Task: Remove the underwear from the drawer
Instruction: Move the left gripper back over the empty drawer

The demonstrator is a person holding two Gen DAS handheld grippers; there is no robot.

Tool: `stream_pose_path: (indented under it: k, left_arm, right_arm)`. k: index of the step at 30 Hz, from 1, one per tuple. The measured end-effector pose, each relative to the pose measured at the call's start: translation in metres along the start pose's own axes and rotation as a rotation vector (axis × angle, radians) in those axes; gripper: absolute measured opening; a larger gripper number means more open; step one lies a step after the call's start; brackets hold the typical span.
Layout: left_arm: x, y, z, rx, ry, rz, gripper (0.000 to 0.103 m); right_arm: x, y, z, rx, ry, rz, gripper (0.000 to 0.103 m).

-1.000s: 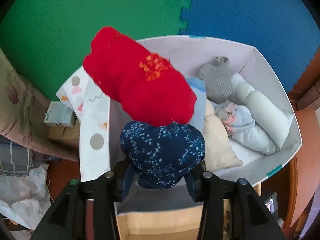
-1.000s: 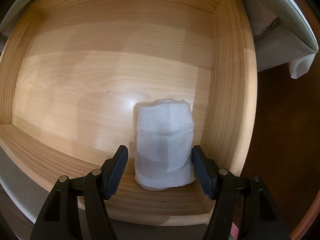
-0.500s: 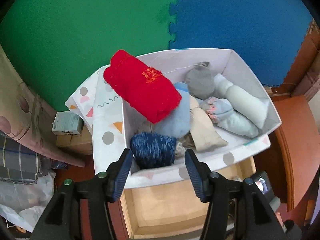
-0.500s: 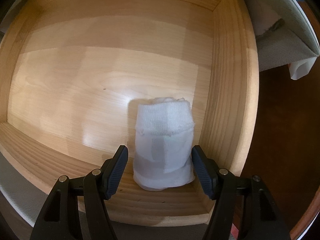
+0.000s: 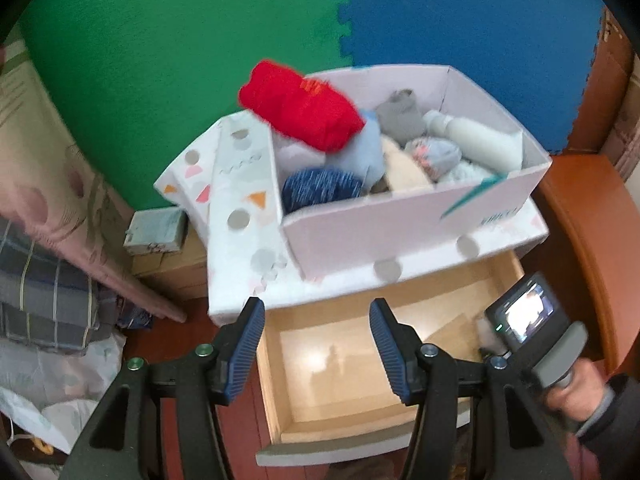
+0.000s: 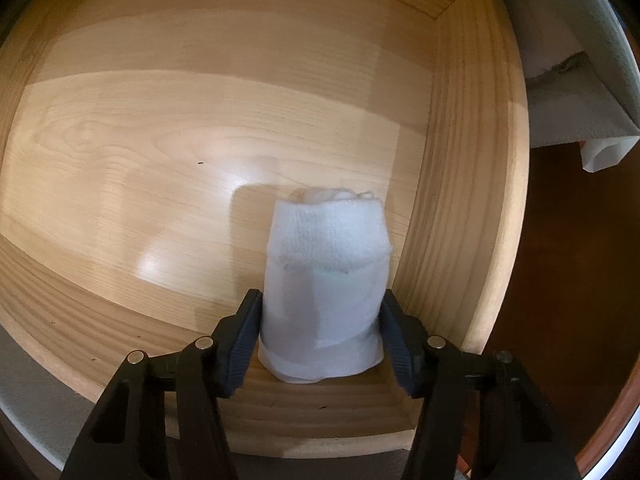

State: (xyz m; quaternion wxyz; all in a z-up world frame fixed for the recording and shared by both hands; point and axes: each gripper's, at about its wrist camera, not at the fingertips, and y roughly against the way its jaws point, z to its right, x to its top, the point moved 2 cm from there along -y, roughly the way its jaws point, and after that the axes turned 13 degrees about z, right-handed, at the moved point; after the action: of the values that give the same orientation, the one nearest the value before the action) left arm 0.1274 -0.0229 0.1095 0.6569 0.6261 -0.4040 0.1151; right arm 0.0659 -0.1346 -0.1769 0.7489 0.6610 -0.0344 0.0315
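Right wrist view: right tongs closing on white rolled underwear, pads at its sides, firm pinch unclear; roll stands in drawer near corner. Grasp step; next needs firm squeeze, straight lift. Left tongs apart, empty. Beyond, box of rolled garments, blurred; roll mostly hidden there.

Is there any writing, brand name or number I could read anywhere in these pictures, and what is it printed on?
None can be read.
White box: faint blue print on its front wall, too blurred to read.
Small carton on the floor: marks too small to read.
Drawer and white roll: no text.
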Motion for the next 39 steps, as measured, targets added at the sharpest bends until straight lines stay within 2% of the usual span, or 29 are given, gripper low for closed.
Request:
stream_pose_path:
  k: [9, 13, 18, 27, 30, 36, 39]
  left_arm:
    - [-0.085, -0.034, 0.001, 0.076, 0.083, -0.062, 0.056]
    - [-0.113, -0.051, 0.010, 0.090, 0.105, -0.091, 0.056]
    - [-0.138, -0.064, 0.030, 0.114, 0.055, -0.091, 0.056]
    - [-0.144, -0.064, 0.028, 0.112, 0.099, -0.047, 0.056]
    - [-0.144, -0.063, 0.021, 0.096, 0.156, -0.038, 0.056]
    - [-0.141, -0.058, 0.017, 0.110, 0.184, -0.006, 0.056]
    - [-0.141, -0.056, 0.018, 0.111, 0.183, 0.007, 0.056]
  right_arm:
    - [0.000, 0.003, 0.008, 0.027, -0.043, 0.030, 0.048]
    - [-0.002, 0.011, 0.008, 0.007, -0.037, 0.070, 0.048]
    - [-0.002, 0.026, 0.003, -0.020, -0.023, 0.153, 0.048]
    - [-0.011, 0.068, 0.000, 0.038, -0.047, 0.368, 0.048]
    - [-0.014, 0.084, -0.006, 0.053, -0.033, 0.436, 0.048]
    - [-0.024, 0.117, -0.011, 0.123, -0.050, 0.506, 0.047]
    - [-0.025, 0.147, -0.010, 0.147, -0.055, 0.554, 0.047]
